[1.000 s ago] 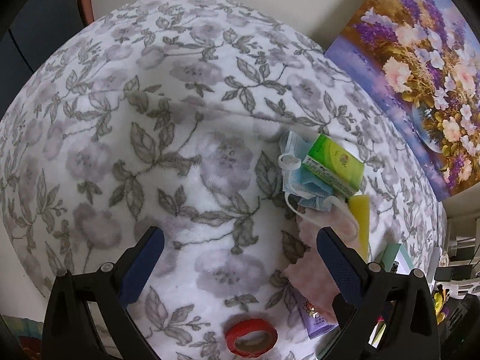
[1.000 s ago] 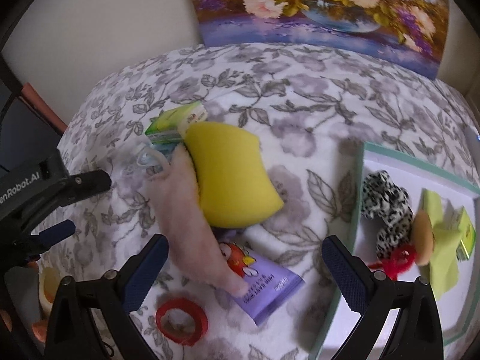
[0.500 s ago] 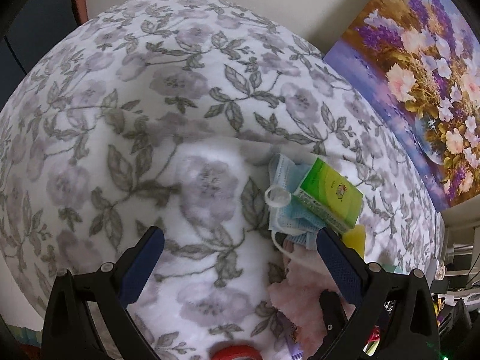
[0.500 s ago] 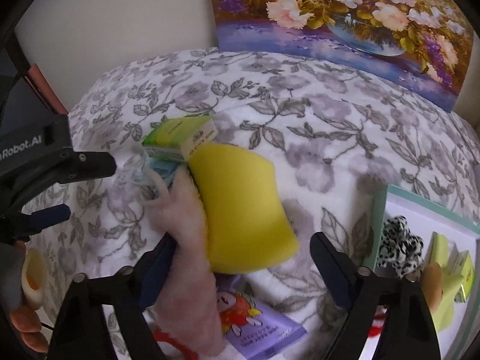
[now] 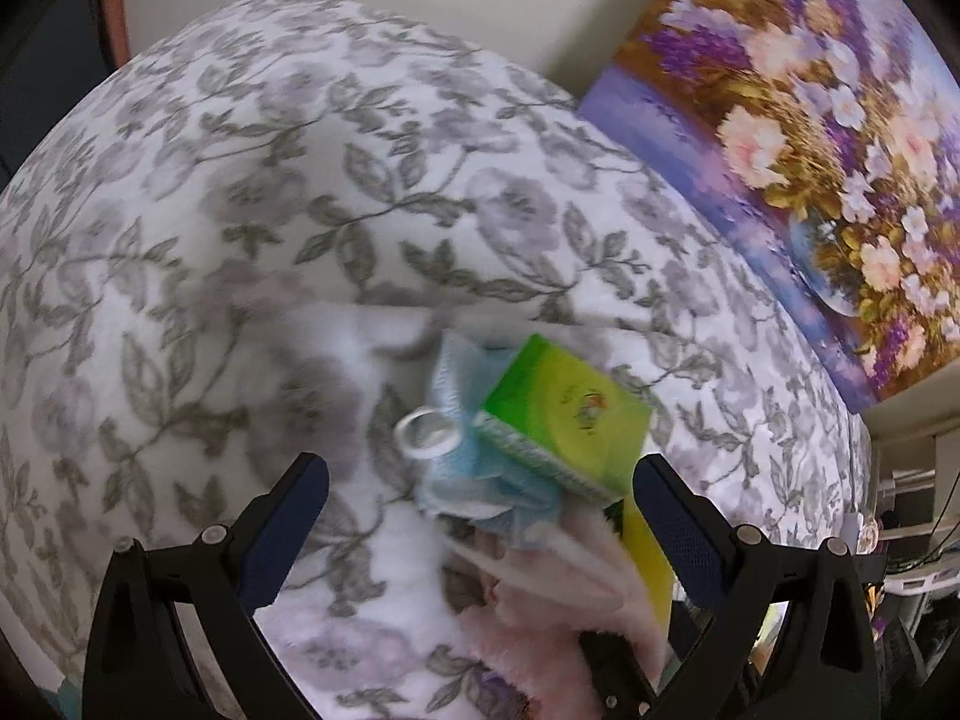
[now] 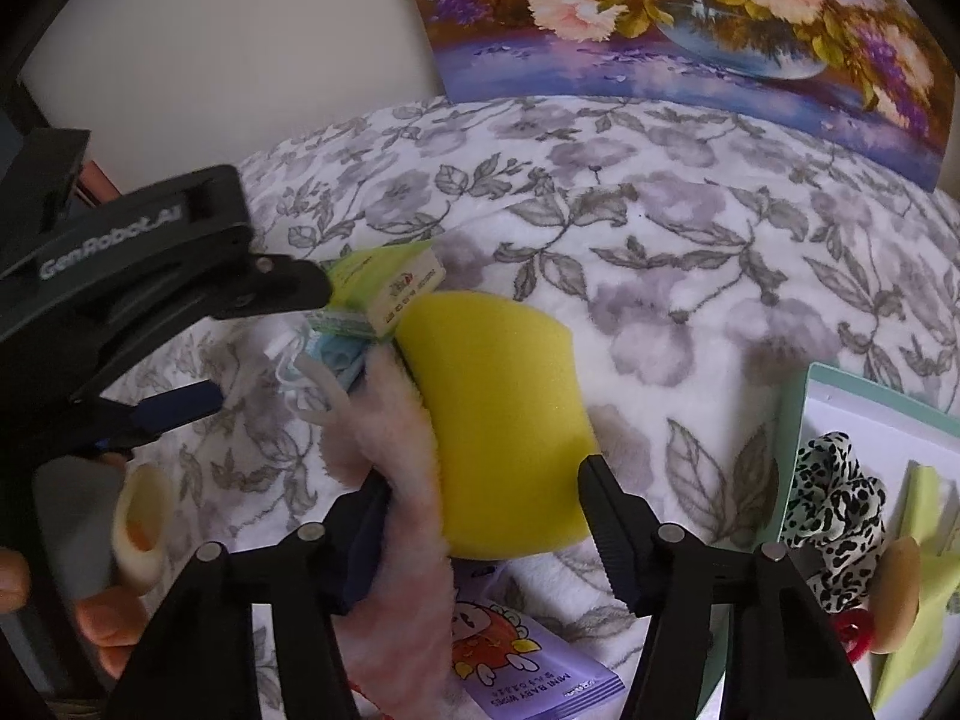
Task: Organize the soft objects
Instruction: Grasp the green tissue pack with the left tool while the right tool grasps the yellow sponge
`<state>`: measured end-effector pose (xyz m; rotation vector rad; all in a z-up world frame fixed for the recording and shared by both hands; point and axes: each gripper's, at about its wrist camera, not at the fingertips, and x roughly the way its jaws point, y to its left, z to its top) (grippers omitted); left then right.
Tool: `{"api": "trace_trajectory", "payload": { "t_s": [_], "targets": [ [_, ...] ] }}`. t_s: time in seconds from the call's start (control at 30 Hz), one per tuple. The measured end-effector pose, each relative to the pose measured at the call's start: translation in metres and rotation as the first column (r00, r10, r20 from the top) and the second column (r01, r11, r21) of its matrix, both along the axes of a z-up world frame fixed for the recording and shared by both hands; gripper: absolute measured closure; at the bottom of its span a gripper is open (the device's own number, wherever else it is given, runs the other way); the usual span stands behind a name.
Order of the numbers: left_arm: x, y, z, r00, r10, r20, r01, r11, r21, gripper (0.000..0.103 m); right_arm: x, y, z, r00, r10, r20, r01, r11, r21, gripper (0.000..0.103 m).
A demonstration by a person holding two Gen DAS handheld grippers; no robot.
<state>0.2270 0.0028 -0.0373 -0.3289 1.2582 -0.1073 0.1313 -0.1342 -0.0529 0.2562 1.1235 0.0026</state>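
A pile of soft things lies on the floral blanket [image 5: 252, 252]. In the left wrist view my left gripper [image 5: 477, 507] is open around a green tissue pack [image 5: 564, 414] lying on a blue face mask [image 5: 462, 468]. A pink fluffy cloth [image 5: 558, 588] and a yellow sponge [image 5: 645, 552] lie just behind. In the right wrist view my right gripper [image 6: 486, 516] is open with its fingers either side of the yellow sponge [image 6: 498, 420] and the pink cloth [image 6: 396, 480]. The left gripper [image 6: 198, 348] reaches in from the left over the tissue pack [image 6: 384, 282].
A mint-edged white tray [image 6: 852, 408] at the right holds a leopard-print scrunchie [image 6: 834, 492], a green cloth and a red ring. A purple wipes packet [image 6: 528, 666] lies under the right gripper. A flower painting [image 6: 690, 18] leans on the wall behind.
Both grippers have moved forward towards the pile. The right gripper's fingers now flank the sponge and pink cloth, and the left gripper's fingers flank the tissue pack and mask. The red ring has left view.
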Motion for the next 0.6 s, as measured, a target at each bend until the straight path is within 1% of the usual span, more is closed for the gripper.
{"api": "trace_trajectory", "payload": {
  "t_s": [0.13, 0.2, 0.37, 0.43, 0.53, 0.57, 0.6],
  "targets": [
    [0.004, -0.009, 0.000, 0.999, -0.031, 0.026, 0.031, 0.999, 0.013, 0.002, -0.002, -0.008, 0.003, 1.000, -0.003, 0.009, 0.003, 0.999, 0.039, 0.047],
    [0.005, -0.013, 0.000, 0.998, -0.047, 0.039, 0.046, 0.999, 0.023, 0.002, -0.003, -0.011, 0.005, 1.000, -0.003, 0.015, 0.002, 0.999, 0.049, 0.048],
    [0.007, -0.021, -0.002, 0.995, -0.081, 0.053, 0.079, 0.996, 0.046, 0.002, -0.004, -0.018, 0.004, 1.000, 0.001, 0.018, -0.002, 0.997, 0.072, 0.049],
    [0.007, -0.025, -0.005, 0.994, -0.095, 0.057, 0.092, 0.995, 0.043, 0.002, -0.005, -0.019, 0.004, 1.000, 0.000, 0.016, -0.001, 0.997, 0.078, 0.049],
    [0.008, -0.030, -0.008, 0.991, -0.119, 0.066, 0.116, 0.992, 0.051, 0.002, -0.005, -0.019, 0.004, 1.000, 0.004, 0.015, -0.005, 0.997, 0.073, 0.049],
    [0.008, -0.032, -0.009, 0.989, -0.125, 0.076, 0.121, 0.991, 0.060, 0.003, -0.005, -0.018, 0.004, 1.000, 0.006, 0.014, -0.007, 0.997, 0.071, 0.049],
    [0.009, -0.032, -0.012, 0.988, -0.130, 0.082, 0.125, 0.990, 0.064, 0.010, -0.005, -0.018, 0.004, 1.000, 0.009, 0.013, -0.009, 0.998, 0.070, 0.049]
  ]
}}
